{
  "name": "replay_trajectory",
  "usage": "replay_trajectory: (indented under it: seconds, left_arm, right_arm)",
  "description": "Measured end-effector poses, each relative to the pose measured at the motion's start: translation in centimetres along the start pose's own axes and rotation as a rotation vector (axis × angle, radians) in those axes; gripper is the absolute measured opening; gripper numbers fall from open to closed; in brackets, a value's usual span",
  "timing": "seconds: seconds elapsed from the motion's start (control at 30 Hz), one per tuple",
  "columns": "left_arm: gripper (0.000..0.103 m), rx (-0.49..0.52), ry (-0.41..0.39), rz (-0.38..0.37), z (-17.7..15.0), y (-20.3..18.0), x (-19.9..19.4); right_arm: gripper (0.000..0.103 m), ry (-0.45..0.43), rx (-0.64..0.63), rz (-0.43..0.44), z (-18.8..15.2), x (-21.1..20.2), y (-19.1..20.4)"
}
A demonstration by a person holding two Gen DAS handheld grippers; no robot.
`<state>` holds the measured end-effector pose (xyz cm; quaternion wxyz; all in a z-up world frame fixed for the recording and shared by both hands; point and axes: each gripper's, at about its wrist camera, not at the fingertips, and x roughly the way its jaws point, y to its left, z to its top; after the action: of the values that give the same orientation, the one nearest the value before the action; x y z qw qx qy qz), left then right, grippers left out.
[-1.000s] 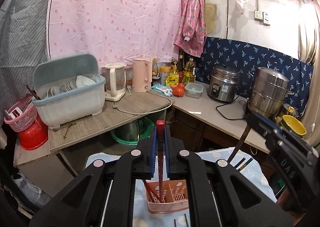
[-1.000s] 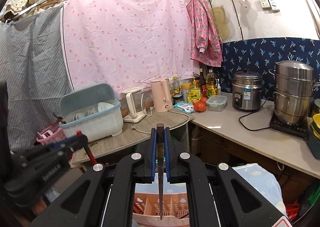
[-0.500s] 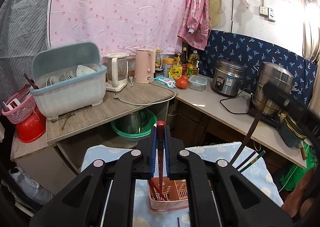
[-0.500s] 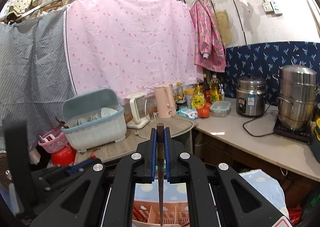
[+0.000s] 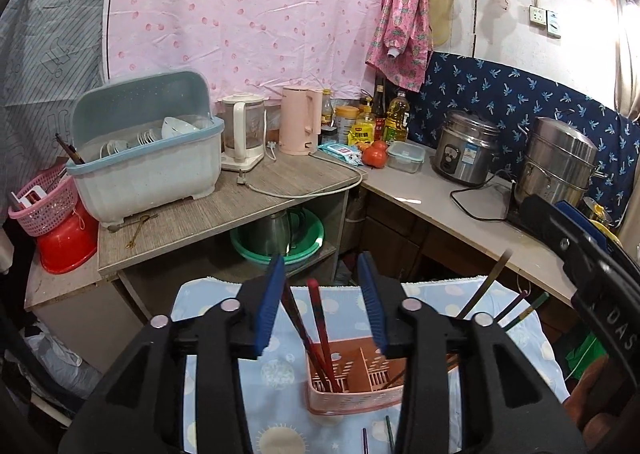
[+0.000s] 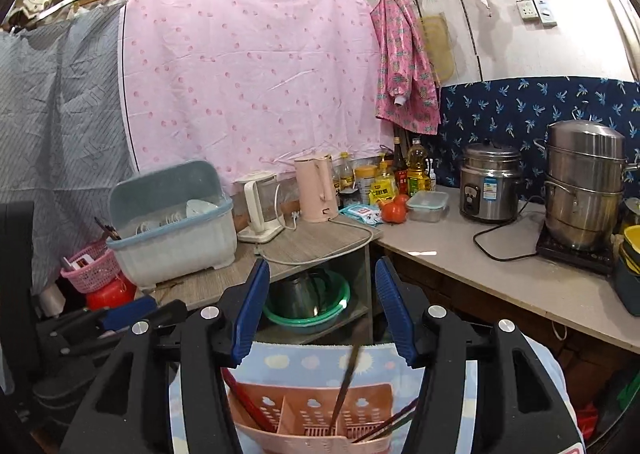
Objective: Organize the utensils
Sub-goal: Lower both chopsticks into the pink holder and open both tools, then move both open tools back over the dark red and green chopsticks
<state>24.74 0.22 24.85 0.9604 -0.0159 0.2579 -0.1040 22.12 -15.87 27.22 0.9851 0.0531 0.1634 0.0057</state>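
Observation:
A pink slotted utensil holder (image 5: 348,388) (image 6: 308,410) stands on a blue patterned cloth (image 5: 224,338). My left gripper (image 5: 320,302) hovers over the holder's left end, its jaws opening. Two red chopsticks (image 5: 318,322) stand loose between the blue pads, leaning in the holder. My right gripper (image 6: 322,314) is over the holder too, jaws opening, and a dark chopstick (image 6: 347,378) leans free between its pads. Each gripper shows in the other's view: right gripper (image 5: 580,266), left gripper (image 6: 100,326). More chopsticks (image 5: 520,304) lean in the holder's right end.
Two loose sticks (image 5: 376,440) lie on the cloth in front of the holder. Behind it stands a wooden shelf unit with a dish rack (image 5: 148,170), kettles (image 5: 300,120) and a green basin (image 5: 280,242) below. A rice cooker (image 5: 466,152) and steamer pot (image 5: 558,162) sit on the right counter.
Both grippers were shut on a chopstick each; both have opened and let go. The chopsticks now rest in the holder. Both grippers have sunk a little toward it.

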Motion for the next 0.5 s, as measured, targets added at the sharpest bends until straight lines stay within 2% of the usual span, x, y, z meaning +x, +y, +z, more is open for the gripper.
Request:
replay_trajectory:
  seconds: [0.23, 0.5]
  left_arm:
    - [0.049, 0.015, 0.004, 0.004, -0.9, -0.5, -0.8]
    - [0.049, 0.031, 0.02, -0.006, -2.7, -1.2, -3.0]
  right_arm:
    - [0.055, 0.017, 0.005, 0.006, -1.4, -1.5, -0.2]
    - [0.055, 0.042, 0.0, -0.005, -3.9, -4.6, -0.6]
